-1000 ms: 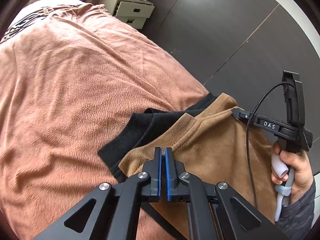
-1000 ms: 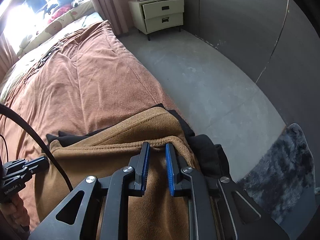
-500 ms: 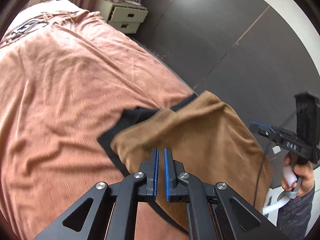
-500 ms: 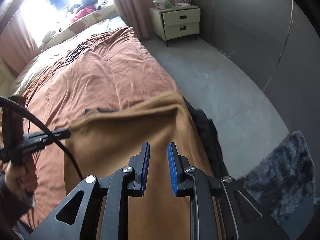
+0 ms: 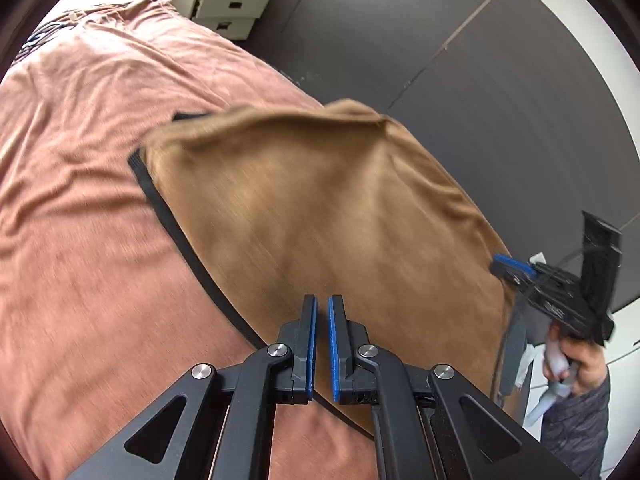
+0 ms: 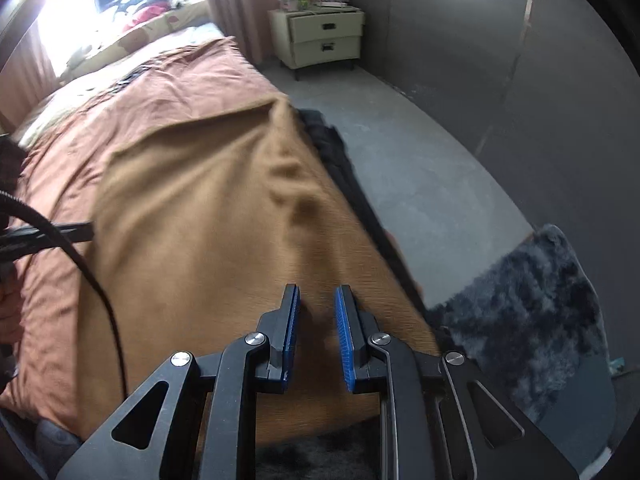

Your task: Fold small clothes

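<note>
Both claws pinch the brown garment (image 5: 332, 216), stretched over the bed's (image 5: 80, 200) right edge: left gripper (image 5: 322, 344) clamped tight, right gripper (image 6: 316, 336) narrowly gripping a fold.

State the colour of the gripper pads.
Blue pads, clearest in the right wrist view.

You face a bed (image 6: 168, 92) under a rust-pink cover; beyond its far corner stands a cream nightstand (image 6: 320, 38) beside dark wall panels (image 6: 460, 24), with a bright window (image 6: 80, 4) behind the bed.
</note>
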Tool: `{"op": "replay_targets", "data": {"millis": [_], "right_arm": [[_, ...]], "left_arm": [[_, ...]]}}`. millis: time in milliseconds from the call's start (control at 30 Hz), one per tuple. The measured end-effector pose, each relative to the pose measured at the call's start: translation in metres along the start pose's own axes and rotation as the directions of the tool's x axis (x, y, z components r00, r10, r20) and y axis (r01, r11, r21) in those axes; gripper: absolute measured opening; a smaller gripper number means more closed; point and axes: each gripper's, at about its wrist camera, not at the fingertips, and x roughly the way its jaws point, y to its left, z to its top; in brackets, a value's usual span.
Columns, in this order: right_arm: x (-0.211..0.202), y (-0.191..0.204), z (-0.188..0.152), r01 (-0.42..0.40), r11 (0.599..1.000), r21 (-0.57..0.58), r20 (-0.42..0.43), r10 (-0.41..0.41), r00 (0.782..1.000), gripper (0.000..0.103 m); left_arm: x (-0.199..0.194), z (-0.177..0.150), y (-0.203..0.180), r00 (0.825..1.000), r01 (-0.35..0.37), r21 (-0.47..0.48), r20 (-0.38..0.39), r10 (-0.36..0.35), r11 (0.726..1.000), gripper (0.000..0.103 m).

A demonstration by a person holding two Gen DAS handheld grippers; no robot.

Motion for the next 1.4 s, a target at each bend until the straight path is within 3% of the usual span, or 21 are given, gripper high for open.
{"op": "replay_targets", "data": {"millis": [200,367,667,800,967,1033,1100,1133,1167,1233,1400], "right_arm": [[0.008,-0.015,-0.004,0.035,0.993,0.117,0.009,-0.037,0.999,0.012],[0.003,0.01,-0.01,0.067,0.991,0.119,0.0,-0.068,0.998,0.013],[-0.066,0.042,-0.045,-0.028,0.992,0.125,0.077,0.018,0.997,0.016],[-0.105,0.057,-0.062,-0.048,0.994,0.096,0.108,0.037,0.993,0.016],[-0.158,0.082,-0.083,-0.065,0.997,0.052,0.157,0.057,0.986,0.016],[-0.175,0.088,-0.09,-0.071,0.997,0.039,0.169,0.064,0.984,0.017],[-0.195,0.095,-0.1,-0.088,0.996,0.033,0.189,0.08,0.979,0.043],[-0.207,0.098,-0.107,-0.101,0.994,0.037,0.206,0.091,0.974,0.074],[-0.217,0.101,-0.113,-0.102,0.994,0.042,0.222,0.091,0.971,0.09],[-0.232,0.104,-0.122,-0.097,0.994,0.042,0.248,0.084,0.965,0.09],[-0.267,0.115,-0.152,-0.094,0.995,0.035,0.278,0.081,0.957,0.091]], "left_arm": [[0.005,-0.025,-0.019,0.996,0.013,-0.044,-0.091,-0.017,0.999,0.007],[-0.015,-0.037,-0.024,0.996,-0.025,-0.049,-0.083,0.021,0.998,0.007],[-0.067,-0.062,-0.053,0.999,-0.043,-0.04,-0.031,0.042,0.998,0.01],[-0.1,-0.077,-0.071,0.997,-0.073,0.002,0.002,0.073,0.997,0.027],[-0.151,-0.097,-0.08,0.994,-0.085,-0.004,0.074,0.085,0.996,0.039],[-0.176,-0.109,-0.083,0.988,-0.101,-0.005,0.115,0.101,0.995,0.048],[-0.197,-0.12,-0.086,0.983,-0.108,-0.007,0.15,0.108,0.994,0.062],[-0.207,-0.125,-0.087,0.98,-0.111,-0.008,0.167,0.111,0.994,0.073],[-0.218,-0.131,-0.088,0.975,-0.117,-0.014,0.188,0.118,0.993,0.079],[-0.24,-0.144,-0.089,0.963,-0.125,-0.03,0.236,0.129,0.992,0.098],[-0.287,-0.175,-0.094,0.936,-0.156,-0.044,0.312,0.162,0.987,0.102]]}}
